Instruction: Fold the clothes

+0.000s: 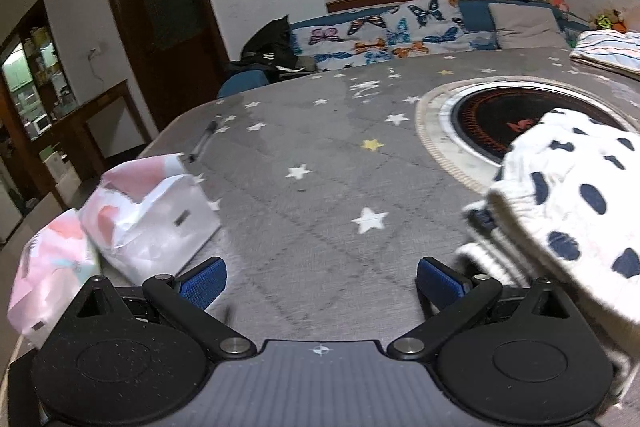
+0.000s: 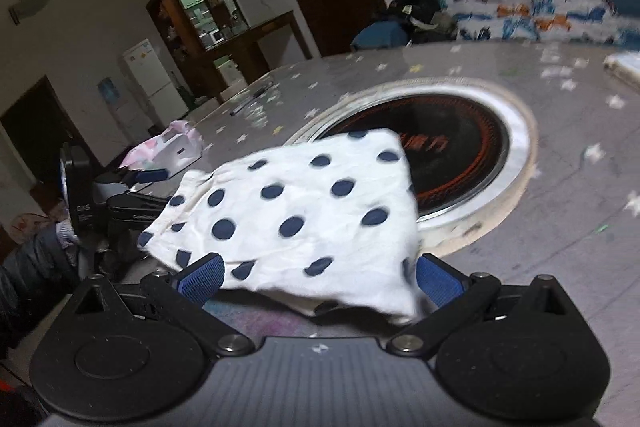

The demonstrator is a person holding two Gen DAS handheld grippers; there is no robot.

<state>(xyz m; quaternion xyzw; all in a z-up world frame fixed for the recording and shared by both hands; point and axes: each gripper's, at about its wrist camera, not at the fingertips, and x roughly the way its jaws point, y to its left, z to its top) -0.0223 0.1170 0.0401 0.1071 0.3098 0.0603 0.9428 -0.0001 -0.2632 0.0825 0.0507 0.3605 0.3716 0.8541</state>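
Left gripper jaws wide, nothing between them, garment just right of them. Right gripper jaws also spread wide, the folded polka-dot garment lying ahead and partly between them on the surface, not pinched. Risk: closing on the top layer only would peel the fold open; it also overhangs the hotplate.

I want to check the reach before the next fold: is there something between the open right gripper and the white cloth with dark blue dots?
Nothing visible stands between them. The folded white cloth with dark blue dots lies directly ahead of the right gripper, its near edge already between the open blue fingers.
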